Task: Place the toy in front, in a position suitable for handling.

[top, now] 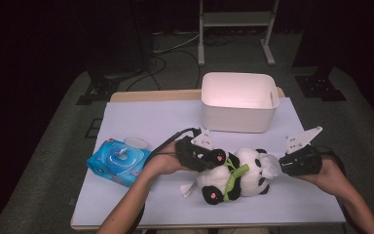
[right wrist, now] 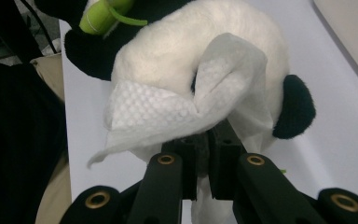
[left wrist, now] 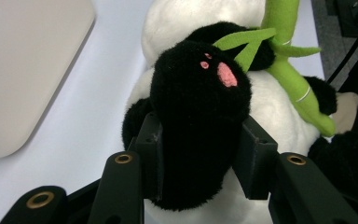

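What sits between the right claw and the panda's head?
A white wet wipe, pinched in the right claw and pressed against the plush panda; the right gripper view shows it best. The high view shows the wipe there too.

Black-and-white plush panda (top: pixel 241 175) with pink paw marks, green bamboo (top: pixel 234 179); white dimpled wipe (right wrist: pixel 168 114); blue wipes pack (top: pixel 118 162).

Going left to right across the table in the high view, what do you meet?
Blue wet-wipe pack → left gripper, shut on the panda's black paw → plush panda → white wipe against the panda's head → right gripper, shut on that wipe.
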`<state>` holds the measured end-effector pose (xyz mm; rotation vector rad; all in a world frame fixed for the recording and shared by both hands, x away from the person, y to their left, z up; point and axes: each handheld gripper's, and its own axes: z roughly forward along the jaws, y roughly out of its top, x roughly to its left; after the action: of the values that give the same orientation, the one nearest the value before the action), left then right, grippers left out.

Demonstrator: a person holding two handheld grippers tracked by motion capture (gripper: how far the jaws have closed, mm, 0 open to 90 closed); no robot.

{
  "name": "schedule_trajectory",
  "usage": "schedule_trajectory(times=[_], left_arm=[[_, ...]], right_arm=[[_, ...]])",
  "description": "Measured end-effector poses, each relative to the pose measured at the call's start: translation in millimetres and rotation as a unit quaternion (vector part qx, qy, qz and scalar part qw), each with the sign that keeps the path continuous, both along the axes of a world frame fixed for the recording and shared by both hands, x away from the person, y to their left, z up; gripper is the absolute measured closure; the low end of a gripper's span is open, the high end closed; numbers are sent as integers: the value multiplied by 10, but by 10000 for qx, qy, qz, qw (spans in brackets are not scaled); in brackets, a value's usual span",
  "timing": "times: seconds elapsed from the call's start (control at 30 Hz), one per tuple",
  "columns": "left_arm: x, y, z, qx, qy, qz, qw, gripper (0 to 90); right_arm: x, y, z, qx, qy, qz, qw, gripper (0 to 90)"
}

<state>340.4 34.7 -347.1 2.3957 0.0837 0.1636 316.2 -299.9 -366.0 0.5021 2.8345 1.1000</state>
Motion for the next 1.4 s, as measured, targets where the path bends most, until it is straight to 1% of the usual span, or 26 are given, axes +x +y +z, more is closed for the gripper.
schedule_trajectory(times=[0.17, 0.27, 0.4, 0.47, 0.5, 0.53, 0.6, 0.63, 0.7, 0.87, 0.97, 1.03, 1.07, 1.13, 1.2, 1.23, 1.27, 1.3, 1.37, 1.4], left_arm=[[-3, 45, 9, 64, 0, 133, 9999, 597], [38, 116, 3, -7, 97, 221, 9997, 602], [93, 162, -17, -40, 134, 263, 9996, 601], [116, 166, -27, -69, 165, 297, 9994, 601], [129, 170, -25, -32, 146, 310, 9994, 600], [138, 170, -28, -44, 141, 324, 9994, 600], [151, 177, -24, 3, 132, 347, 9993, 597], [157, 183, -21, 17, 111, 364, 9993, 596], [168, 206, -13, 29, 78, 397, 9992, 596], [175, 292, 4, 30, 66, 452, 9990, 596], [157, 335, 7, 27, 46, 470, 9989, 596], [138, 339, -5, -15, 50, 498, 9987, 597], [129, 333, -11, -11, 20, 495, 9988, 597], [104, 309, -18, -82, 35, 477, 9988, 597], [67, 273, -2, -102, 21, 424, 9990, 598], [48, 253, 11, -31, -19, 401, 9992, 598], [26, 233, 18, 26, -68, 423, 9991, 599], [14, 226, 27, 84, -101, 400, 9991, 598], [-8, 231, 33, 73, -112, 355, 9993, 598], [-9, 236, 29, 67, -109, 355, 9993, 598]], right_arm=[[31, 84, -68, 2, 108, 66, 9999, 834], [44, 138, -57, -23, 110, 135, 9998, 837], [16, 202, -26, -90, 54, 223, 9997, 838], [8, 220, -31, -58, 76, 201, 9998, 840], [11, 220, -36, -30, 93, 201, 9998, 840], [16, 220, -40, -12, 92, 195, 9998, 841], [23, 232, -44, 9, 109, 261, 9996, 842], [12, 250, -42, 34, 150, 235, 9996, 843], [11, 285, -44, 59, 193, 384, 9991, 844], [-33, 407, -40, 100, 236, 542, 9982, 844], [-49, 475, -31, 56, 204, 617, 9979, 843], [-46, 486, -7, 14, 159, 593, 9981, 843], [-47, 481, 16, -2, 134, 565, 9983, 843], [-37, 470, 58, 45, 40, 570, 9984, 843], [-36, 489, 105, 190, -44, 585, 9981, 842], [-35, 517, 129, 230, -51, 590, 9980, 842], [-28, 556, 142, 159, -118, 634, 9978, 842], [-26, 594, 153, 138, -157, 641, 9977, 842], [-11, 653, 162, 215, -168, 703, 9972, 840], [-8, 680, 164, 229, -212, 729, 9969, 840]])
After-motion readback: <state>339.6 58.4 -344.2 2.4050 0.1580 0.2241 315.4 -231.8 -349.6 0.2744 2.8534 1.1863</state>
